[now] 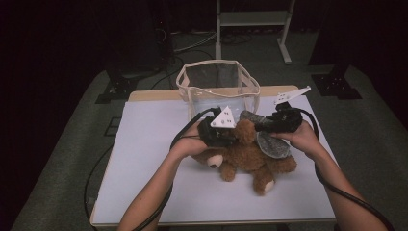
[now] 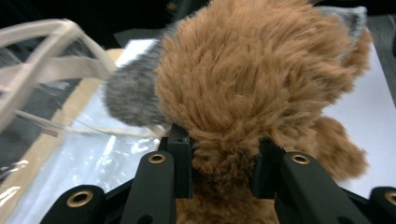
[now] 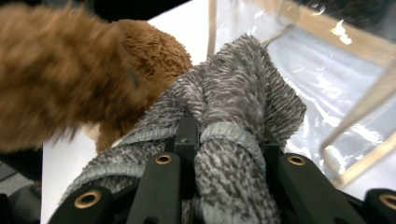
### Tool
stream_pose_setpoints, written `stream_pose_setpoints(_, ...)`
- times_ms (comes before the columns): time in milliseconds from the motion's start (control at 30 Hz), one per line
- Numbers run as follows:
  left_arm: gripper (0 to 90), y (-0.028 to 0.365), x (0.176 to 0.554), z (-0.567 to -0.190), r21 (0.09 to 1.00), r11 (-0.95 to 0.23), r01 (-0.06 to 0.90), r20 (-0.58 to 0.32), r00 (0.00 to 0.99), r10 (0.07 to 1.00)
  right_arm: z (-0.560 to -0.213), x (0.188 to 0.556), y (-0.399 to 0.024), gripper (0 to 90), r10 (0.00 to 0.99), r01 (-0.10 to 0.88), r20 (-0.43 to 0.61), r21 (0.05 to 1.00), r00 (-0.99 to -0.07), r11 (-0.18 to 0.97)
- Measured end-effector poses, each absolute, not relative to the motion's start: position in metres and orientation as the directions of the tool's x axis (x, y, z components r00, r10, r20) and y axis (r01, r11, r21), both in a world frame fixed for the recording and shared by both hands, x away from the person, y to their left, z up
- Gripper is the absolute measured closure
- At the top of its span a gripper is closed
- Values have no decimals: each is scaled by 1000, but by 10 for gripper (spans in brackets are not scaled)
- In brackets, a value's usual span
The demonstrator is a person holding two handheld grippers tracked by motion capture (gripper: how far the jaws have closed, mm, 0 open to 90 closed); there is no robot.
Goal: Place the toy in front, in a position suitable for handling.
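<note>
Just in front of the clear plastic tote bag with cream straps (image 1: 217, 82), the brown plush teddy bear (image 1: 248, 154) lies on the white desk (image 1: 149, 159), legs toward the person, head toward the bag. Left gripper (image 1: 226, 134) pinches brown fur on the bear's bag-facing end (image 2: 224, 158). Right gripper (image 1: 262, 126) pinches the grey knitted fabric garment (image 3: 233, 140) bunched at the bear's back. 2 grips, both jaws pressed on soft material. Bear's long axis points at the bag, so the mouth sits straight ahead of both grippers and above them. Probable next move: lift and go forward over the near rim. Left gripper looks marginally nearer the opening.
</note>
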State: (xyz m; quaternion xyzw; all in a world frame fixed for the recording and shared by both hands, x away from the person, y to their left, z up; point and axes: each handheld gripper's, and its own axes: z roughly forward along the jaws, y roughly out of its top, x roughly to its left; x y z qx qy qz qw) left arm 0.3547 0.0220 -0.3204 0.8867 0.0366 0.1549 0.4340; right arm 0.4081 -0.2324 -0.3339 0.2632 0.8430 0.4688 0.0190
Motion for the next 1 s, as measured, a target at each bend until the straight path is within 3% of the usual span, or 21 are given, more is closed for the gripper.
stream_pose_setpoints(133,608,26,338,-338,758,-647,-79,242,956,166,-357,396,-217,702,402,423,236,768,-885,481)
stream_pose_setpoints(200,575,34,326,-346,760,-645,-77,238,957,167,-362,389,-217,704,379,422,259,786,-888,451)
stream_pose_setpoints(300,445,43,317,-348,756,-650,-82,227,963,143,-365,377,-212,705,366,390,230,797,-902,461)
stream_pose_setpoints(567,311,68,302,-340,761,-641,-103,215,972,99,-368,359,-206,709,356,352,189,805,-915,477)
stream_pose_setpoints(833,222,101,312,-342,775,-631,-44,211,958,192,-371,343,-207,710,339,321,165,817,-926,479)
stream_pose_setpoints(1000,172,122,330,-360,790,-611,57,140,953,270,-370,331,-209,711,328,294,137,815,-935,499)
